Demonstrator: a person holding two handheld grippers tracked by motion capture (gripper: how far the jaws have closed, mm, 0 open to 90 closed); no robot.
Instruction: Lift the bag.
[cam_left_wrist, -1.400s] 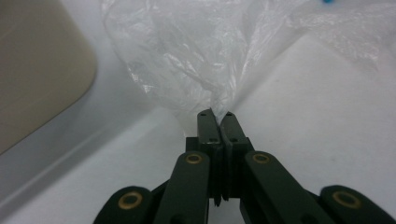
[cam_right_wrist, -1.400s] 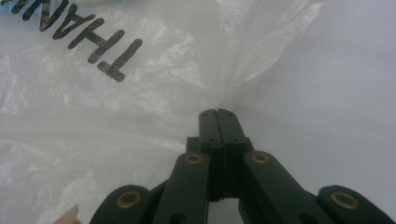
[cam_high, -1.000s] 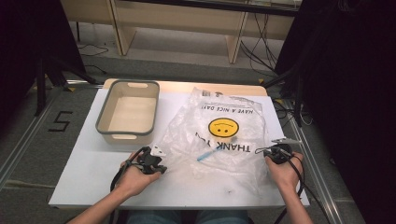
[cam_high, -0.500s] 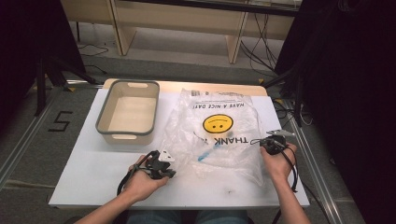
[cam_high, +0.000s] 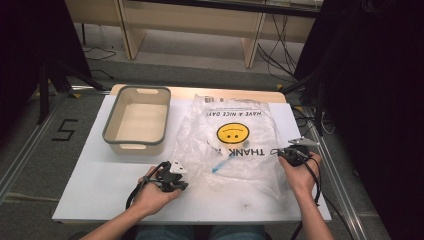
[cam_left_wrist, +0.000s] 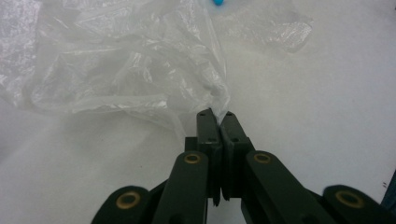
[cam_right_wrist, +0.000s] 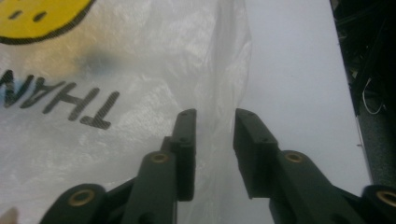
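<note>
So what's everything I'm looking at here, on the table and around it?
Plastic bag: one, clear with a yellow smiley and black lettering, crumpled mid-table.
Blue item: one, small, seen through the bag; can't tell what.
Bin: one, cream with grey rim, far left of table, empty.
Table: one, white.
Cables: several, black, on the floor behind.
Left gripper: black, shut on the bag's edge.
Right gripper: black, open, the bag's edge between its jaws.

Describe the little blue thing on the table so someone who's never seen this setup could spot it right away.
Start at the white table and find the clear plastic bag printed with a yellow smiley face, right of the grey-rimmed tub. Below the smiley, on the person's side, lies a small blue stick-like object, apparently inside the bag. It is the one blue item there.
</note>
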